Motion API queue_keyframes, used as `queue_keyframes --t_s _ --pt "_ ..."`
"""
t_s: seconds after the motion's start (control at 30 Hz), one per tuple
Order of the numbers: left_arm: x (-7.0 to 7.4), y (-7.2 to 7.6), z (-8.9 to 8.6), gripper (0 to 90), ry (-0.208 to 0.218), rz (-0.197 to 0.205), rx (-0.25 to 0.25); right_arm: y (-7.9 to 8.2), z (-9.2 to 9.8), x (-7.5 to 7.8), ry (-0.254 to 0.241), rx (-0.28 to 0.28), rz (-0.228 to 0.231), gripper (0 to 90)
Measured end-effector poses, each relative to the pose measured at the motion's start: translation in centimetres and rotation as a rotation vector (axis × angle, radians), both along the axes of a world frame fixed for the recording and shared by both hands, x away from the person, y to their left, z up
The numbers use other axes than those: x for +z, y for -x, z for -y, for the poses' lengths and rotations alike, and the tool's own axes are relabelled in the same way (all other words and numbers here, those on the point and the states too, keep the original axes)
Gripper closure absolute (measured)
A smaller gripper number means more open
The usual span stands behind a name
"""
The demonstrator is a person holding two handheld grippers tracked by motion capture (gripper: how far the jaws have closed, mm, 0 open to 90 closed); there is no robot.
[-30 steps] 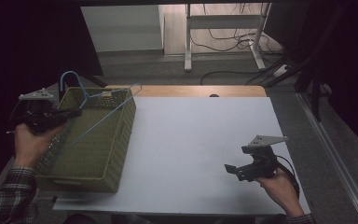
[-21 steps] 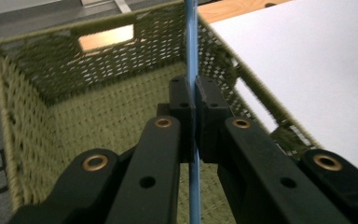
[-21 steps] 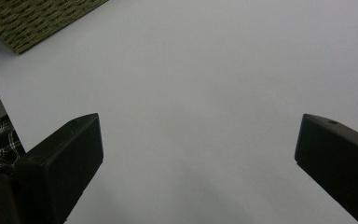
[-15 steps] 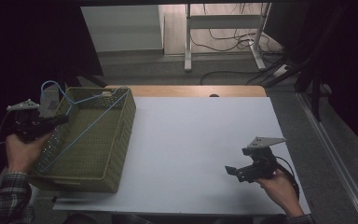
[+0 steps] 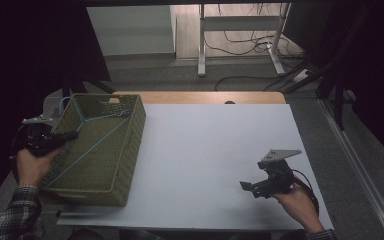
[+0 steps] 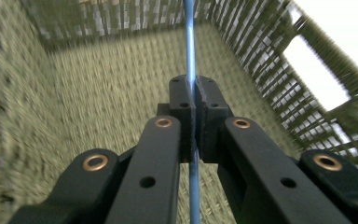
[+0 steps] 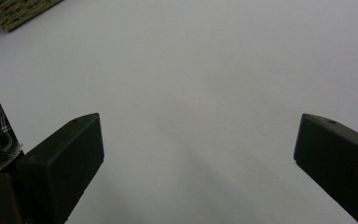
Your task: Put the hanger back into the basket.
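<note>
Pinching the thin blue cord [image 6: 190, 56] between shut jaws of the left gripper [image 6: 195, 93] to lower it into the green woven basket [image 5: 102, 145] at the table's [image 5: 215, 150] left edge, right gripper [image 5: 252, 189] idle nearby, jaws apart.

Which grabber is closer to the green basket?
Left. The left gripper reaches into the green basket, pinching a blue cord; the right gripper hangs open across the table.

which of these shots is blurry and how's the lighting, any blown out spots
Left gripper view: the woven basket walls are smeared by blur, the blue cord and left gripper sharper, top right corner blown out white. High view: dim, dark surroundings, table evenly lit. Right gripper view: sharp, flat light, soft shadows beneath the right gripper.
</note>
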State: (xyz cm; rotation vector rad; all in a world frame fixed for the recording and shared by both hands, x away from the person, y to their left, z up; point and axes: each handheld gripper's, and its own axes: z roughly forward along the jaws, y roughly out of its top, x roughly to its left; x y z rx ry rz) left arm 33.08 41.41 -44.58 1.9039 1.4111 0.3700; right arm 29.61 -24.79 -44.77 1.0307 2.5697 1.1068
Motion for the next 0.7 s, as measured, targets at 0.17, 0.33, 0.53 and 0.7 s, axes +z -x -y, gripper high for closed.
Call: queue_keyframes --t_s 0.17,0.33,0.53,0.7 --pt "-1.4 -0.8 0.2 86.7 -0.058 -0.114 0.006 0.0 -0.1 -0.7 0.001 0.006 -0.001 1.6" --pt "-1.2 -0.9 0.9 65.3 -0.147 -0.117 0.057 0.0 -0.1 -1.1 0.01 0.009 0.005 1.6" --pt "1.5 0.6 2.8 34.9 -0.131 0.021 0.03 0.2 0.3 -0.8 -0.004 -0.004 0.023 1.5" --pt "3.1 2.1 5.0 21.2 -0.012 0.08 -0.083 0.5 0.5 -0.3 -0.03 -0.013 0.042 0.4"
